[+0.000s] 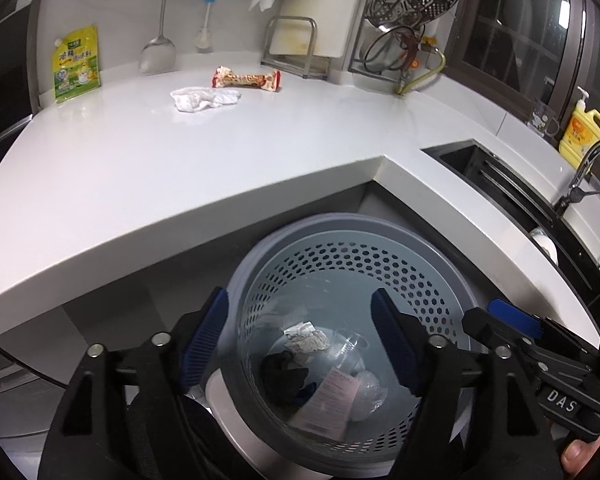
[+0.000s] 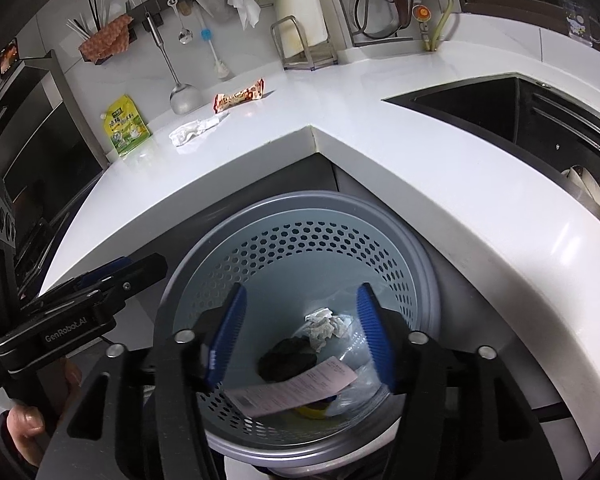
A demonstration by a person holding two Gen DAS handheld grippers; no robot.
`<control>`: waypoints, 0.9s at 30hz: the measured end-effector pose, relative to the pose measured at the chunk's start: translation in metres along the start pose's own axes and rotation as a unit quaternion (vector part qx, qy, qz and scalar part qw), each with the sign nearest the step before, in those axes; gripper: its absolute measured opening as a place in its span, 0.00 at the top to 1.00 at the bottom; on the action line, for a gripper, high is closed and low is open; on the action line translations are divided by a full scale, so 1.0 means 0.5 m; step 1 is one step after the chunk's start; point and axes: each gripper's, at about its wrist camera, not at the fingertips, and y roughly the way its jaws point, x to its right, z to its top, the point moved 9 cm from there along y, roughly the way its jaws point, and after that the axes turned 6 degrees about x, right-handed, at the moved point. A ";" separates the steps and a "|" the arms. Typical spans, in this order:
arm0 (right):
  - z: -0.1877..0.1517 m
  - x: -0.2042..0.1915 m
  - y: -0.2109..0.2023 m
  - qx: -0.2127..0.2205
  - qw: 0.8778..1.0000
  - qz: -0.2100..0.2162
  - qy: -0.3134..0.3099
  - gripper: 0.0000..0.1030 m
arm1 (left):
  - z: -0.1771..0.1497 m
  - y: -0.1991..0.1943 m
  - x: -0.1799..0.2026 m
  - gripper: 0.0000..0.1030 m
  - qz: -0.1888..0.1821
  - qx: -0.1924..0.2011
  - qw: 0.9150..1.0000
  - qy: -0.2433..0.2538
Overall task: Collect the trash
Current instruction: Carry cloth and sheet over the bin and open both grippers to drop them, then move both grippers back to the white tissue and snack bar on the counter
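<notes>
Bin point(image 1: 432, 280) w/ receipt point(image 2: 300, 390), crumpled paper point(image 2: 324, 326), black scrap; both grippers' fingers apart, empty

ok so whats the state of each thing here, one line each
left gripper: open, empty, over the bin
right gripper: open, empty, over the bin
trash bin: upright, holds trash
receipt: in the bin
snack wrapper: lying on the counter
crumpled tissue: on the counter
yellow pouch: leaning on the wall
</notes>
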 end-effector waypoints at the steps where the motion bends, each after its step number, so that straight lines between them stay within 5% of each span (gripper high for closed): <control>1: 0.002 -0.001 -0.002 0.002 1.000 0.000 -0.001 0.37 | 0.004 -0.004 -0.002 0.25 0.002 0.004 1.000 -0.001; 15: 0.051 -0.026 0.001 0.029 0.999 0.001 -0.019 0.25 | 0.083 -0.050 -0.065 0.09 0.041 0.058 0.997 -0.007; 27: 0.171 -0.045 0.080 0.031 0.999 0.012 -0.040 0.24 | 0.241 -0.005 -0.155 0.06 0.096 0.091 0.991 -0.006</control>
